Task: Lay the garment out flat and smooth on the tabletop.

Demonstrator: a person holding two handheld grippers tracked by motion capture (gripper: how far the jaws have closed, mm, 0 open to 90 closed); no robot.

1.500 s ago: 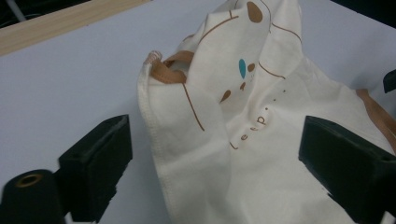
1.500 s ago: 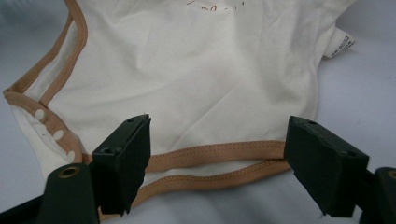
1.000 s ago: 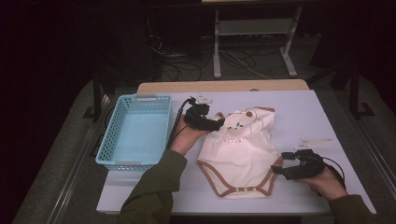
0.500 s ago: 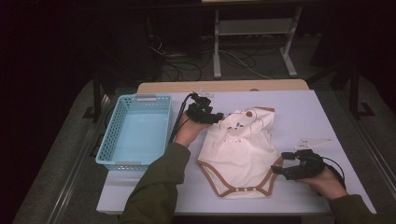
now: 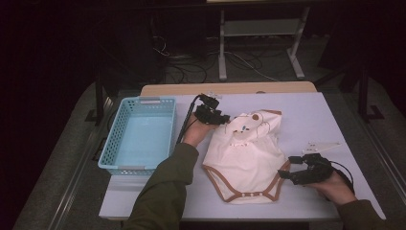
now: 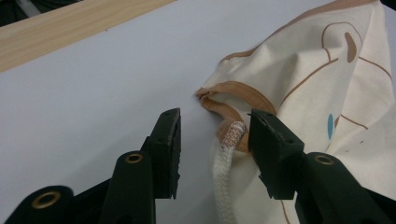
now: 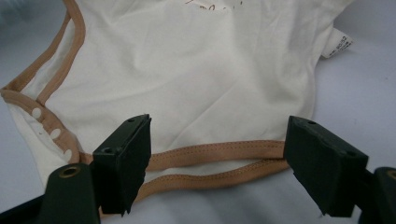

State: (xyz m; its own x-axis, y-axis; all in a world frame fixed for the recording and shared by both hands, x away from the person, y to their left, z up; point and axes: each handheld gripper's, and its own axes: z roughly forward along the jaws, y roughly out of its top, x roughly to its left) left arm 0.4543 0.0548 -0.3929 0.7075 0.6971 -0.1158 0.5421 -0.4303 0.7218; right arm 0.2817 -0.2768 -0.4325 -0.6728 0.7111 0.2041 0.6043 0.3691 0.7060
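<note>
A cream baby bodysuit (image 5: 246,158) lay mid-desk, long axis toward the far edge. The left gripper (image 6: 212,128), jaws closing but apart, straddled its shoulder trim; the right gripper (image 7: 217,154) gaped around the leg hem

High view looks down; both gripper views (close) share the bodysuit (image 5: 246,160).

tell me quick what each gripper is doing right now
Left gripper: open, jaws have just been closing around the bodysuit shoulder trim, not yet pinching it.
Right gripper: open, jaws straddling the leg hem, holding nothing.
</note>
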